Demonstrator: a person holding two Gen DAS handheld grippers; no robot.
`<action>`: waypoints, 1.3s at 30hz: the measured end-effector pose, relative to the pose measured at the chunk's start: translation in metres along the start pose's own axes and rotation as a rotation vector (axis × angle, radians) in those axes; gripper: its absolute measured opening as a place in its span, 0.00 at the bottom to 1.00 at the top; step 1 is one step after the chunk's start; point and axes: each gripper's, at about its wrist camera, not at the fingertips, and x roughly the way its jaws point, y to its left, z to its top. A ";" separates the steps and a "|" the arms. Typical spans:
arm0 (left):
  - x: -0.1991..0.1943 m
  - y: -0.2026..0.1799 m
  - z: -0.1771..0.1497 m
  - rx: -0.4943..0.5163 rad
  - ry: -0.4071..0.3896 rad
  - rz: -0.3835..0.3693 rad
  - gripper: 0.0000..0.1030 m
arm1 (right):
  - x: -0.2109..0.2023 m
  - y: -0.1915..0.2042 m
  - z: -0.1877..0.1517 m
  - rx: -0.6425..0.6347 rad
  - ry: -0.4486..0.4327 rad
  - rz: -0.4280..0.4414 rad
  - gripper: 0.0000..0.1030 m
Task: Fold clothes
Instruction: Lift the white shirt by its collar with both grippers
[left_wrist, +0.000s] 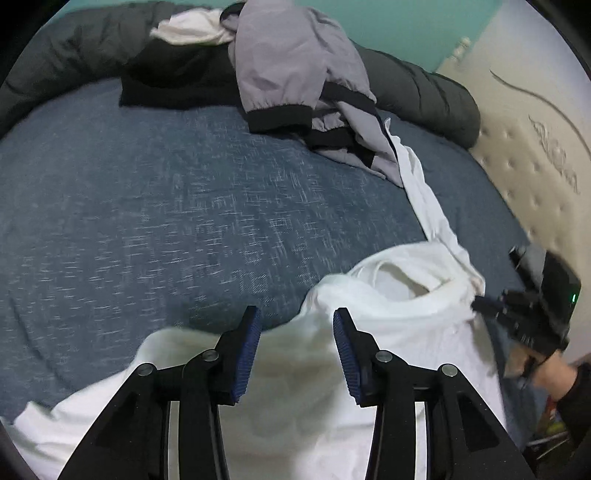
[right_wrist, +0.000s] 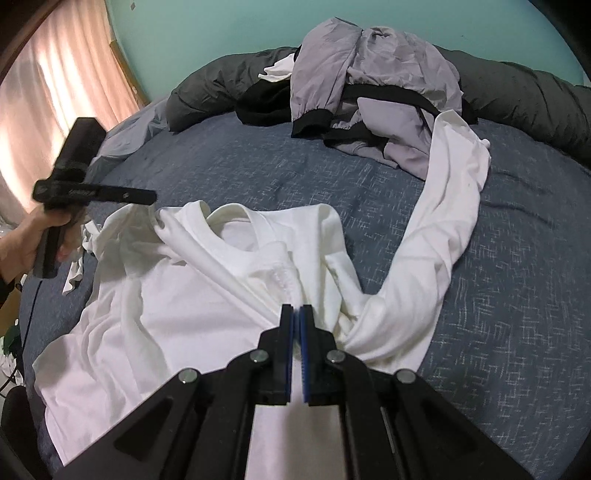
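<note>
While pinched by the right hand-held gripper (right_wrist: 296, 308), white shirt (right_wrist: 177, 302) lies beneath.

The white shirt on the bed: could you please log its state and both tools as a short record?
surface: blue bedspread
white shirt: crumpled, neck opening up, one sleeve stretched toward the pile
right tool: shut on shirt fabric below the collar
left tool: open above the shirt, gripping nothing
pile behind: grey jacket on black garment
</note>
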 end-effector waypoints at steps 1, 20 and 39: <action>0.005 0.000 0.003 -0.004 0.009 -0.017 0.43 | 0.001 0.000 0.000 0.000 -0.001 0.002 0.03; -0.062 -0.059 -0.004 0.167 -0.113 -0.040 0.05 | -0.048 0.022 0.033 -0.011 -0.113 -0.025 0.03; -0.351 -0.189 0.043 0.302 -0.498 0.058 0.04 | -0.292 0.126 0.158 -0.132 -0.499 -0.094 0.02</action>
